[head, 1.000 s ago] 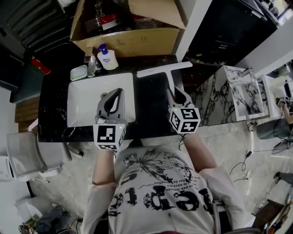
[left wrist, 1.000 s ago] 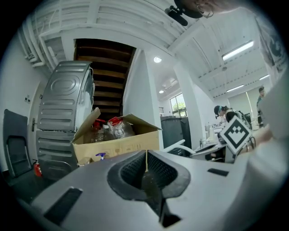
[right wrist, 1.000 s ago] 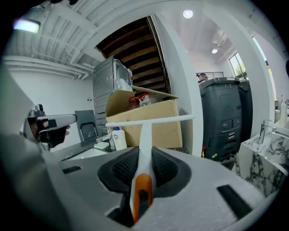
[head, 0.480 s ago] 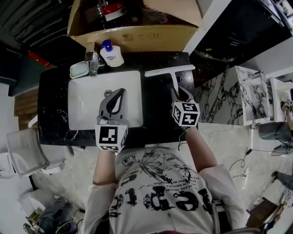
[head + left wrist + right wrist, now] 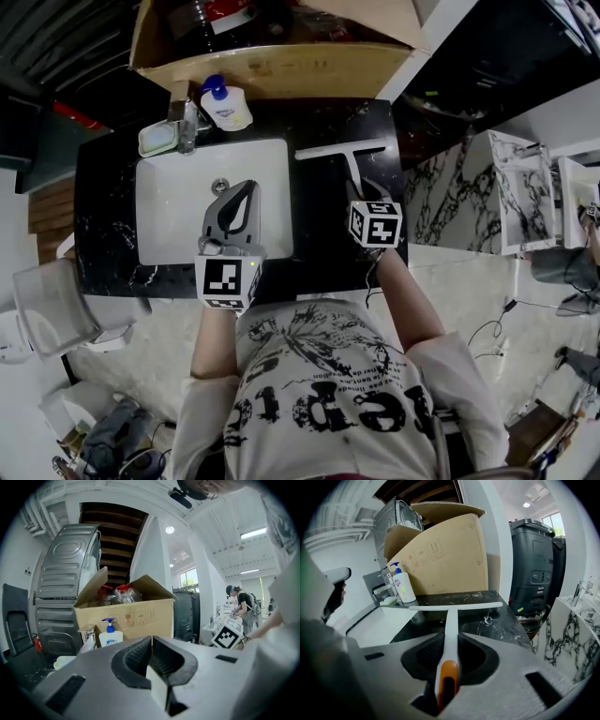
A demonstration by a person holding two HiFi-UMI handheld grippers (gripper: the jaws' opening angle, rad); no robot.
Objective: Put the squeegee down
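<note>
Head view: the T-shaped squeegee [image 5: 352, 171] is low over the black marbled table [image 5: 112, 234] beside the white sink [image 5: 155, 248], held by the right gripper [image 5: 362, 193]. Left gripper view: the left gripper [image 5: 151, 638] has its fingers [image 5: 134, 659] together on nothing. Right gripper view: ribbed black fingers [image 5: 428, 654] are easing open round the pale handle near its orange end. It looks like light, stiff, smooth plastic, best gripped mid-handle.
</note>
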